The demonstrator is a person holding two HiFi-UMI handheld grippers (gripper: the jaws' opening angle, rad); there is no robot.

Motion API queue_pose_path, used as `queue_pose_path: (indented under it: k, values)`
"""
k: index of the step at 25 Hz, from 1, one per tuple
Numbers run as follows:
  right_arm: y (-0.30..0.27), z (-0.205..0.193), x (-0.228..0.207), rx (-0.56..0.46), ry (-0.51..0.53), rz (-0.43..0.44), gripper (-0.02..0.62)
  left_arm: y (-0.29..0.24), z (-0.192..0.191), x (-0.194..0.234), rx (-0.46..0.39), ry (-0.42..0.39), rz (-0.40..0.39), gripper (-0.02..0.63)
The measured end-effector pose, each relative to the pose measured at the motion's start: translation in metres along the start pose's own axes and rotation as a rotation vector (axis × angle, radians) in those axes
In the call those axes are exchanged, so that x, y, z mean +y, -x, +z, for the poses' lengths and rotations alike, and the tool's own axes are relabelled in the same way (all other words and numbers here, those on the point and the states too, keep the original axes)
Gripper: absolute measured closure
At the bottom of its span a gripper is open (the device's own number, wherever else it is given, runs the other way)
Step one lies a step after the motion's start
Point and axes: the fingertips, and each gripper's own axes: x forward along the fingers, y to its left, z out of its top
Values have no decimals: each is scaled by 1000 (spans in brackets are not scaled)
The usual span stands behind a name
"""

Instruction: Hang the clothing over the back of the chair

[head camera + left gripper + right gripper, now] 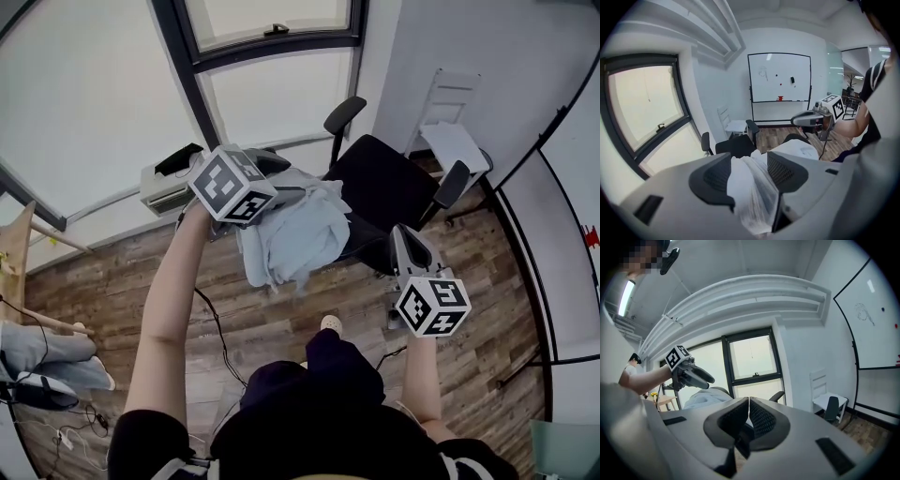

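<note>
A light blue garment [295, 234] hangs bunched in the air just in front of the black office chair [380, 187]. My left gripper [289, 190] is shut on its top edge. In the left gripper view the pale cloth [752, 187] fills the gap between the two pads, with the chair [736, 145] beyond. My right gripper [406, 236] is held lower, to the right of the garment and beside the chair. It is shut, the pads [757, 416] meeting with nothing between them. From there I see the left gripper [696, 376] above the garment [705, 397].
A white folding chair [455, 141] stands against the far wall, and a whiteboard [780, 77] hangs behind it. A white unit [164, 187] sits under the big window. Cables [220, 337] trail over the wooden floor. A wooden table edge [19, 253] and more clothes [47, 356] lie at the left.
</note>
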Motion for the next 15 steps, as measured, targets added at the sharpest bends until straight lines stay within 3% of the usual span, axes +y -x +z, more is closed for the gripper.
queue_pose_path:
  k: [6,10,15]
  values:
    - [25,-16,34,26,5,0,566,41,-25,-12,-105,90,54,386]
    - [41,-23,52,31,2,2,566,68,-38,-17,-204,177,97,440]
    - [56,-25,73,16,16,11,566,94,-50,-32,-292,215,155,493]
